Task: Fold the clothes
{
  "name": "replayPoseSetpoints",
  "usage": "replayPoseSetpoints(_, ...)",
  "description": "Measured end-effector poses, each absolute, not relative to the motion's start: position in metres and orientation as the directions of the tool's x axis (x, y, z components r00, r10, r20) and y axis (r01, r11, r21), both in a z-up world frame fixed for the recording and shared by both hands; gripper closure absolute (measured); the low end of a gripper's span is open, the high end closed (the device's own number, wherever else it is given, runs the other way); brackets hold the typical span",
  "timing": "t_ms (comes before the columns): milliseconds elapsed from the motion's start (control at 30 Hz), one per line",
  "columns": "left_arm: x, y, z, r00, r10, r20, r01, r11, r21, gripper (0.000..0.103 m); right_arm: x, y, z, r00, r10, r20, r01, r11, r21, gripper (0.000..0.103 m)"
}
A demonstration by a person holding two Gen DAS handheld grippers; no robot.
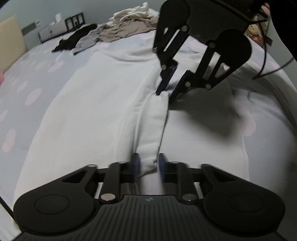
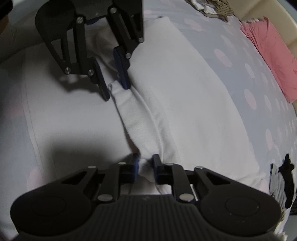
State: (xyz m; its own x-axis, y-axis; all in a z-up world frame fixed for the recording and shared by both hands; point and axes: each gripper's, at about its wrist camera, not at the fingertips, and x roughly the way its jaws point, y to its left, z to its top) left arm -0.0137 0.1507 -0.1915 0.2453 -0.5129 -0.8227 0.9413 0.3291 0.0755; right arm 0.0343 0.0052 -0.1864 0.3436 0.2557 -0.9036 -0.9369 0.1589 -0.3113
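Note:
A white garment (image 1: 89, 111) lies spread flat on the dotted bed sheet (image 1: 27, 77), with a raised fold ridge (image 1: 154, 126) running down its middle. My left gripper (image 1: 148, 164) is at the near end of that ridge in the left wrist view, shut on a bunch of the white cloth. At the ridge's far end, my right gripper (image 1: 165, 96) points down and pinches the cloth. In the right wrist view the right gripper (image 2: 146, 164) holds bunched white garment (image 2: 185, 111) between its blue pads, and the left gripper (image 2: 116, 91) grips the other end of the ridge.
A heap of beige and white clothes (image 1: 130, 24) and a black and grey garment (image 1: 78, 39) lie at the far end of the bed. A pink garment (image 2: 269, 55) rests near the cream headboard (image 2: 263, 13). Black cables (image 1: 265, 55) hang beside the right gripper.

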Motion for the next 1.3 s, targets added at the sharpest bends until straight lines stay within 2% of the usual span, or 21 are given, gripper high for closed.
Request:
replayPoseSetpoints(167, -0.012, 0.159, -0.182, 0.235, -0.539, -0.809, 0.937, 0.348, 0.04, 0.099, 0.042, 0.003, -0.179, 0.325, 0.272, -0.906, -0.941, 0.184, -0.283, 0.089)
replayPoseSetpoints(367, -0.025, 0.171, -0.173, 0.095, -0.579, -0.81, 0.959, 0.271, -0.081, 0.099, 0.045, -0.011, -0.164, 0.233, 0.296, -0.926, -0.968, 0.161, -0.192, 0.094)
replayPoseSetpoints(1000, -0.069, 0.163, -0.172, -0.097, -0.576, -0.812, 0.973, 0.117, -0.2, 0.099, 0.023, -0.024, -0.155, 0.022, 0.211, -0.977, -0.997, 0.072, -0.007, 0.094)
replayPoseSetpoints(1167, -0.054, 0.161, -0.183, -0.06, -0.547, -0.835, 0.965, 0.182, -0.188, 0.098, 0.018, -0.023, -0.162, 0.021, 0.202, -0.979, -0.998, 0.062, -0.008, 0.094)
replayPoseSetpoints(1300, -0.044, 0.169, -0.194, -0.077, -0.58, -0.811, 0.924, 0.265, -0.277, 0.097, 0.018, -0.021, -0.181, 0.04, 0.174, -0.984, -0.998, 0.061, -0.03, 0.093)
